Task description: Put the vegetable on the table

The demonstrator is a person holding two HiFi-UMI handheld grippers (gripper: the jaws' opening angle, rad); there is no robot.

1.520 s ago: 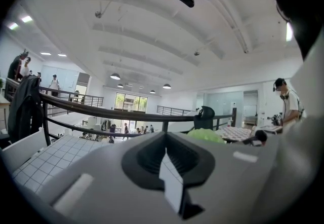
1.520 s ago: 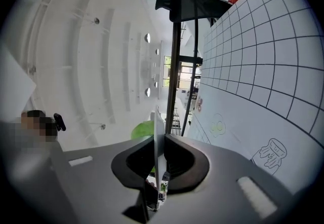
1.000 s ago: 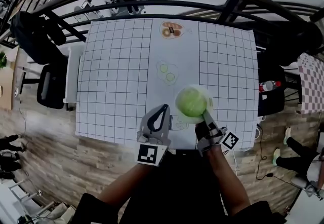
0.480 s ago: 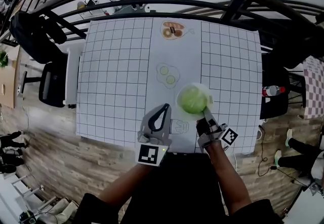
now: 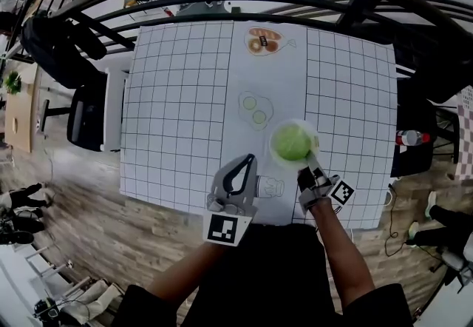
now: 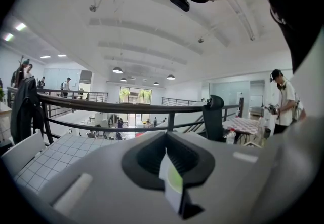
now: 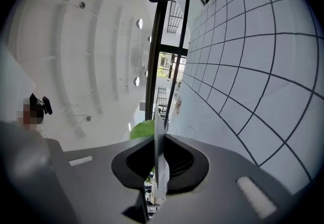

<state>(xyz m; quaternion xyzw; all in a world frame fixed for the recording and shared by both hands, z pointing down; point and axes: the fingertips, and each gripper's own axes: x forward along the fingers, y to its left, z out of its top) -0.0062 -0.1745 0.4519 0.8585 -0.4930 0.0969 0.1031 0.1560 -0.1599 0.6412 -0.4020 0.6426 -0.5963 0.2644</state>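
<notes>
Your right tool (image 5: 309, 165) is pressed together on the clear wrap (image 5: 310, 142) round the green vegetable (image 5: 292, 142). In the right gripper view the vegetable (image 7: 140, 129) shows just beyond the closed jaws. It sits over the near part of the gridded bench (image 5: 177, 96), right of centre; I can't tell whether it touches the bench. Your left tool (image 5: 246, 161) is pressed together on nothing, over the bench's near edge beside the right tool.

No words, brands or numbers are legible anywhere; one cube shows only a black-and-white square marker (image 5: 224, 228).
</notes>
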